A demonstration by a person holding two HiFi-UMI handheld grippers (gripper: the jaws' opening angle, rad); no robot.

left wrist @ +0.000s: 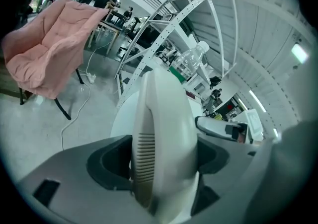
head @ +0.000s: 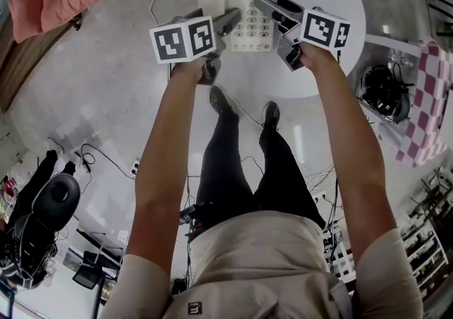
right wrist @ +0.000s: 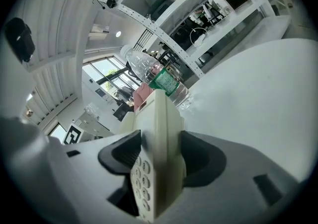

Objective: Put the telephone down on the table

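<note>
A: Fingers (left wrist: 107, 166) of the left gripper (head: 232, 20) are seen closed on the telephone (head: 237, 6). The pads are pressed against its ribbed left edge.

B: Noted. The same is recorded for the right gripper (head: 266, 9): its fingers (right wrist: 206, 161) are clamped on the opposite edge, and the keypad is seen just beside the left pad.

A: So the telephone is gripped from both sides. Its place?

B: It is held between the two grippers, over the near part of the round white table (head: 333, 42), keypad up in the head view. Whether its base is touching the tabletop cannot be told.

A: Anything logged behind it?

B: A clear bottle (right wrist: 159, 76) with a green label is seen standing on the table just past the telephone. A pink cloth (left wrist: 54, 39) is draped over a chair well off to the left, on the grey floor.
</note>
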